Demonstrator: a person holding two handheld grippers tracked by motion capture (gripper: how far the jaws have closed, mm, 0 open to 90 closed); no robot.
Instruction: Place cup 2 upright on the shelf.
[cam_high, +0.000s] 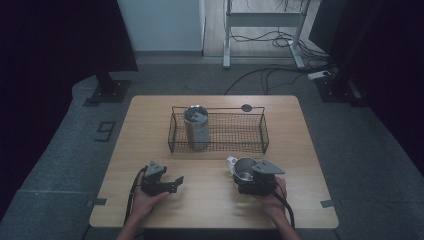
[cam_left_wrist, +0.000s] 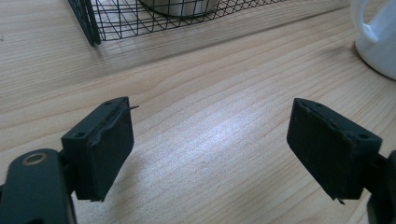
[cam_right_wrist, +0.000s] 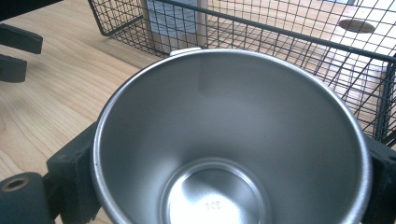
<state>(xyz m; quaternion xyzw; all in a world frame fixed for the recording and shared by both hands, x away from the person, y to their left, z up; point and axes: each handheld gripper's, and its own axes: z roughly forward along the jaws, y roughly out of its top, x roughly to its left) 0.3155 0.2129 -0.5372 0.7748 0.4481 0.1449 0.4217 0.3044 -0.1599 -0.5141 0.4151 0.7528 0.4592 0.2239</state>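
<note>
Right gripper view: mug (cam_right_wrist: 233, 140) sits between my jaws, and my right gripper (cam_high: 245, 179) looks clamped on its walls. Steel inside, white outside with a handle. I judge it rigid, light while empty, and slick, so grip low across the body. It's on the table (cam_high: 210, 200) just short of the wire basket (cam_high: 264, 131), which is at 12 o'clock. The basket holds one upright metal tumbler (cam_high: 196, 127) at its 9 o'clock end. Left gripper (cam_left_wrist: 210, 144) has its jaws apart, nothing between.
</note>
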